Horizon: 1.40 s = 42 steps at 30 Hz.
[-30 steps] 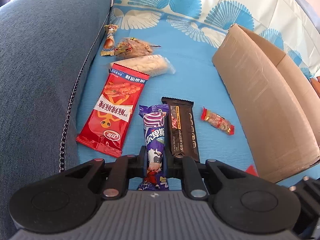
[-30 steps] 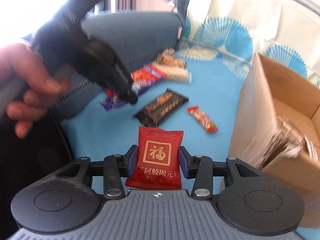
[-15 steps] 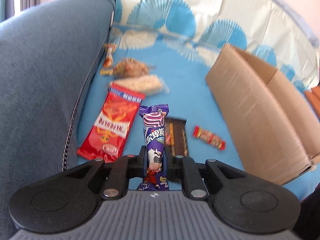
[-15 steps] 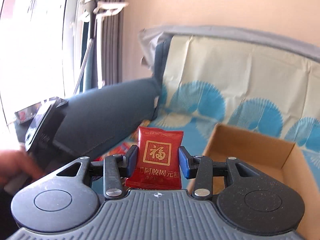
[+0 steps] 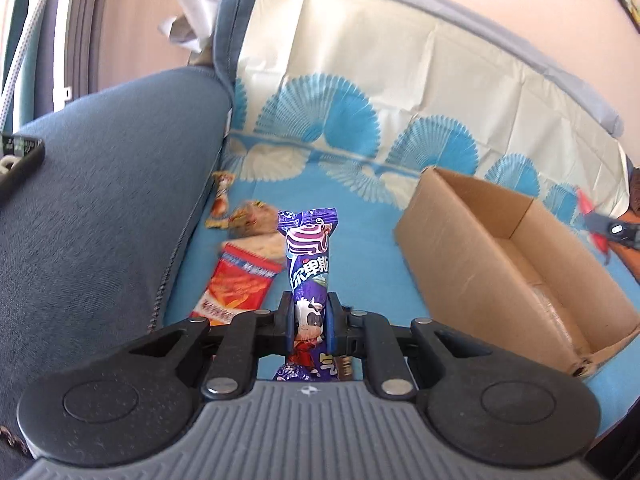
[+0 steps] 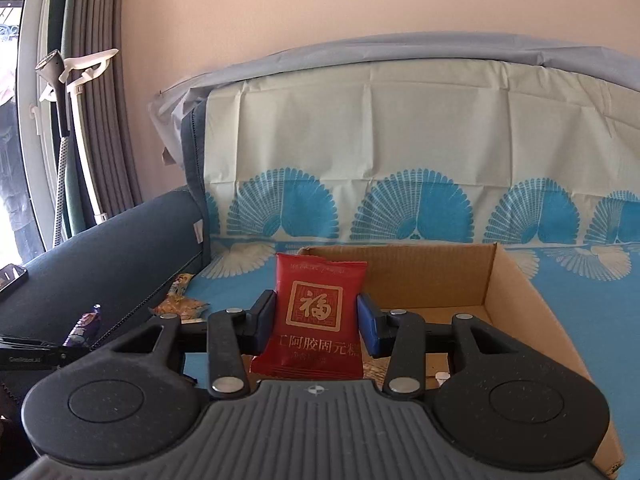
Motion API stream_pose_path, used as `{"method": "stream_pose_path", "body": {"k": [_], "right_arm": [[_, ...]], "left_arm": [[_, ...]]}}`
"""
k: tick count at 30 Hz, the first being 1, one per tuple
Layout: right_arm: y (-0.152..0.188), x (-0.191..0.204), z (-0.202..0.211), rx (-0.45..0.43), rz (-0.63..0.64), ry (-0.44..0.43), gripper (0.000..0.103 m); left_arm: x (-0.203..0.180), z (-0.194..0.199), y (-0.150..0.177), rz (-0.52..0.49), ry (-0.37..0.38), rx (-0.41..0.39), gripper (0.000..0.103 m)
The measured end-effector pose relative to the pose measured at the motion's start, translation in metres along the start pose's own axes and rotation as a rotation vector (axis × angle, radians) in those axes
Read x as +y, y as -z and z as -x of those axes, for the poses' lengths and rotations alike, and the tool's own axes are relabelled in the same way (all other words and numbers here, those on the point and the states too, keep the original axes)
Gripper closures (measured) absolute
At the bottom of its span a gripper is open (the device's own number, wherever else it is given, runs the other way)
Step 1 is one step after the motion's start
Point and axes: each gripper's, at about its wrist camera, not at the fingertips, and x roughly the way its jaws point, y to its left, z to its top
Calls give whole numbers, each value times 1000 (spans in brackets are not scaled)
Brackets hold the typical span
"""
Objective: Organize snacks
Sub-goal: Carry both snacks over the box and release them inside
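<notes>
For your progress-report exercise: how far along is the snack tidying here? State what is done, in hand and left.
Done: little shows in the cardboard box; its contents are unclear. In hand: the left gripper clamps a purple snack bar, the right gripper a red packet before the box. Left: a red-orange bag and small snacks on the blue cover.

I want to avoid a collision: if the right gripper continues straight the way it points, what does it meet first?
Probably the cardboard box: the right gripper, shut on the red packet, points into its open top, likely toward the far wall. Depth is unclear.
</notes>
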Motion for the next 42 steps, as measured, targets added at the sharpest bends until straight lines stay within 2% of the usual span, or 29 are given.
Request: {"method": "stream_pose_path", "body": {"k": [9, 15, 20, 23, 30, 42], "right_arm": [[-3, -36, 2, -22, -145, 54, 58], [-3, -57, 6, -49, -222, 146, 58], [-1, -70, 8, -54, -260, 220, 58], [-1, -77, 9, -57, -280, 256, 58], [0, -84, 13, -76, -305, 318, 58], [1, -82, 12, -79, -300, 331, 58]], "left_arm": [[-93, 9, -27, -84, 113, -71, 88], [-175, 10, -48, -185, 230, -92, 87], [-231, 6, -52, -259, 265, -116, 87], [-248, 1, -50, -250, 280, -105, 87], [-254, -8, -43, -219, 282, -68, 87], [-257, -9, -51, -208, 272, -74, 87]]}}
